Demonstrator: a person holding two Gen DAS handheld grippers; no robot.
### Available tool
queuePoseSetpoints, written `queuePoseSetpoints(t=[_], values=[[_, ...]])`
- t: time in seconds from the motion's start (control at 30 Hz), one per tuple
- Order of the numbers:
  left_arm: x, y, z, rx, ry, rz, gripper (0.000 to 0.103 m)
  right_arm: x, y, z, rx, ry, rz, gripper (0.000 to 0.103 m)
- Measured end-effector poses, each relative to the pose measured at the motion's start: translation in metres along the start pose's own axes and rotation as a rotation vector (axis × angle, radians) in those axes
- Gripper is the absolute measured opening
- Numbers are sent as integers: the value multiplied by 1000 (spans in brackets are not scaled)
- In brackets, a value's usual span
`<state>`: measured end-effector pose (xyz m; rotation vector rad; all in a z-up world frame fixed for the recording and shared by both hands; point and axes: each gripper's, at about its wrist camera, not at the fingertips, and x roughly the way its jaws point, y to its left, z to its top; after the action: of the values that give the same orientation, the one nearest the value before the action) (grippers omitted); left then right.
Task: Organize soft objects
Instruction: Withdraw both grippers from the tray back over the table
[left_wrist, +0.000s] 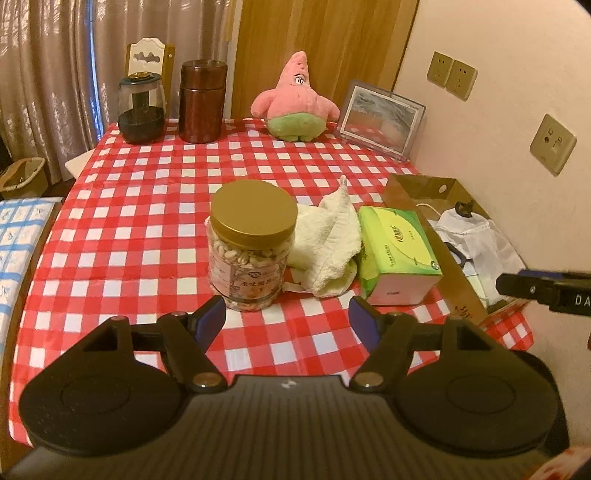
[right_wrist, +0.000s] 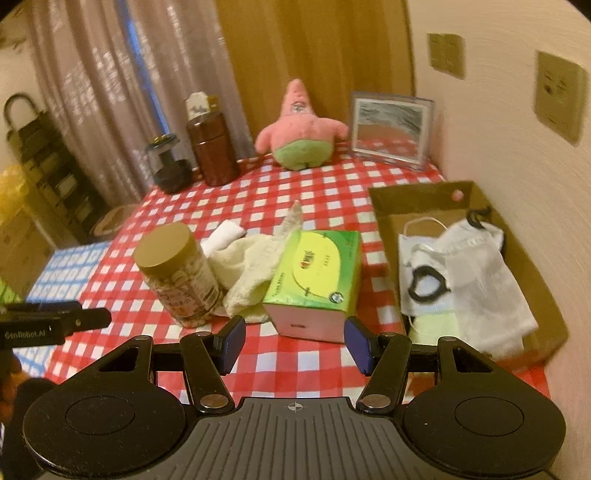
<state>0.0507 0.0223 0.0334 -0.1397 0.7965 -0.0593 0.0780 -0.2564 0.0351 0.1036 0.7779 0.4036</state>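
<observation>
On the checked cloth (left_wrist: 147, 221), between jar (left_wrist: 251, 243) and tissue box (left_wrist: 395, 251), the cream towel (left_wrist: 328, 243) is lying crumpled, touching both. You are holding both grippers tilted down toward it: the left gripper (left_wrist: 288, 317) is hovering with jaws apart and empty, jar just ahead of its left finger, towel ahead between them. Your right gripper (right_wrist: 293, 341) is also gaping, empty, the box's near end just beyond it. At right, the cardboard box (right_wrist: 384, 206) is holding white cloths (right_wrist: 480, 273). The pink plush (left_wrist: 295, 99) is sitting far back.
</observation>
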Motion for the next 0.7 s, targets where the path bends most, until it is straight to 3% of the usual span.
queuePoseSetpoints(t=[0.7], values=[[27,45,19,75,54,34,71,63,16,31,-224,78,59,59]])
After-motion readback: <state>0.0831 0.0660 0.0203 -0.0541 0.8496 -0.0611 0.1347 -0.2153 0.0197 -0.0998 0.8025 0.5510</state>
